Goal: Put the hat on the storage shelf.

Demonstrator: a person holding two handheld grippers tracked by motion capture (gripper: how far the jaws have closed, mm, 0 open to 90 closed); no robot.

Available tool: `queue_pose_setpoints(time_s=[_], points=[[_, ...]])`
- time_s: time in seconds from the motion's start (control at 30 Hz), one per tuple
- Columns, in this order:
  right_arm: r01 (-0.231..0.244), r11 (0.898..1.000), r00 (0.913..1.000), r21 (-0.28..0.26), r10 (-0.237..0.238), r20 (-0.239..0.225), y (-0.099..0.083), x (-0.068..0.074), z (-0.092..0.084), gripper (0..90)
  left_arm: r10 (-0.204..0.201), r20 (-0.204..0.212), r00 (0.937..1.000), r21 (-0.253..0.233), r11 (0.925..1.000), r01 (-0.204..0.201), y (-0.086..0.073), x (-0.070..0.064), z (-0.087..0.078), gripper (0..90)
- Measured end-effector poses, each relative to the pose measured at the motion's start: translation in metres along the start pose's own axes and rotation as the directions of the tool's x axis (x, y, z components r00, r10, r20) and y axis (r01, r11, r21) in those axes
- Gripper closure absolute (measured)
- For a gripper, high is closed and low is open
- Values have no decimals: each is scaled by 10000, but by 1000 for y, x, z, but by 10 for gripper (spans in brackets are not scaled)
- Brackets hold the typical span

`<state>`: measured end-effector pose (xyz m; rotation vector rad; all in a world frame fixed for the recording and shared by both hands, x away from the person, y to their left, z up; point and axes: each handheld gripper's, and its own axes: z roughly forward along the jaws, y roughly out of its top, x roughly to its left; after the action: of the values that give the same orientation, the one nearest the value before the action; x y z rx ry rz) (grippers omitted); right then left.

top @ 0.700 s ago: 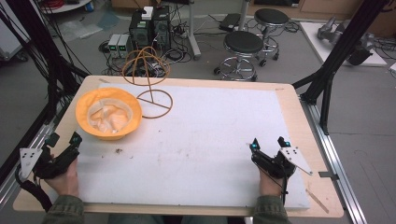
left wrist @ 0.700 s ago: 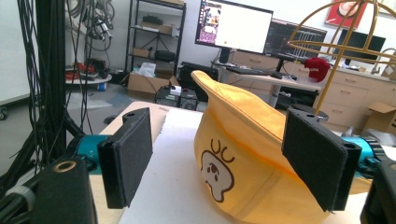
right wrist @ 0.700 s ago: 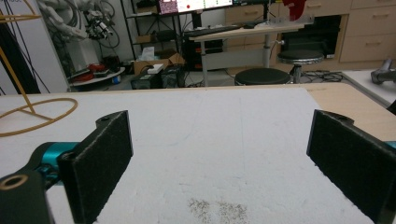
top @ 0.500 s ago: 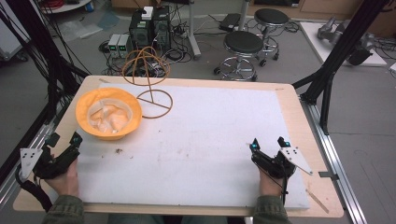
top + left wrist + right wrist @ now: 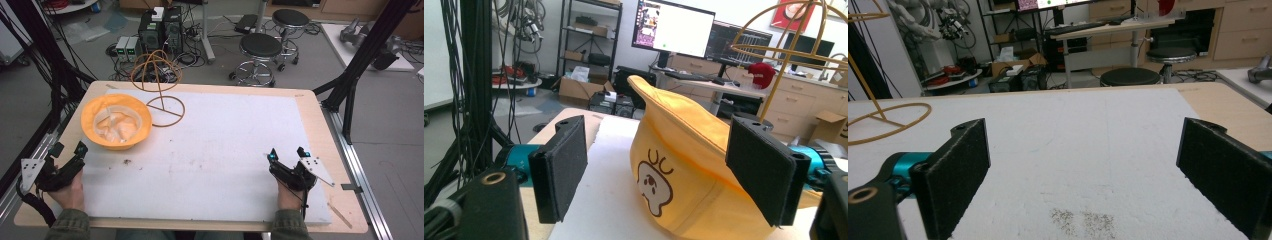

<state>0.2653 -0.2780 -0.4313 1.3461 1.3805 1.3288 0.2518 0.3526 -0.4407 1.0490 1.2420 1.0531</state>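
An orange bucket hat point(image 5: 116, 121) lies crown down on the white mat at the far left, its pale lining facing up. Beside it to the right stands a yellow wire hat stand point(image 5: 159, 82) on a ring base. My left gripper point(image 5: 69, 150) rests near the table's left front corner, open, pointing toward the hat. In the left gripper view the hat point(image 5: 684, 165) with a small cartoon patch lies just beyond the wide-apart pads point(image 5: 561, 170). My right gripper point(image 5: 287, 153) sits at the front right, open, with bare mat between its pads point(image 5: 955, 175).
The white mat point(image 5: 225, 140) covers most of the wooden table point(image 5: 330, 135). Small dark crumbs point(image 5: 126, 161) lie near the hat. Black frame posts point(image 5: 357, 60) stand at both sides. Stools point(image 5: 260, 50) and computer boxes are on the floor behind the table.
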Motion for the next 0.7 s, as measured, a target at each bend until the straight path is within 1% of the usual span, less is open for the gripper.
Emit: queue_pose_setpoints(time_s=[0.3,0.43,0.57,0.67,0.7], points=[[-36,10000,10000,20,36,-22,0,0,0,57,-72,40,10000,0,10000,72,0,0,1,248],[-75,9999,10000,73,76,-48,0,0,1,58,-269,-5,9996,-34,9996,269,1,1,2,250],[-145,9998,9999,133,145,-53,-1,-1,1,58,-224,91,9997,-52,9997,225,7,1,4,253],[-173,9997,9998,168,174,-78,-1,-1,2,58,-160,167,9997,-11,9999,160,12,-1,5,295],[-302,9992,9995,265,305,-103,-1,-1,3,58,-95,176,9998,52,9999,94,14,-2,6,302]])
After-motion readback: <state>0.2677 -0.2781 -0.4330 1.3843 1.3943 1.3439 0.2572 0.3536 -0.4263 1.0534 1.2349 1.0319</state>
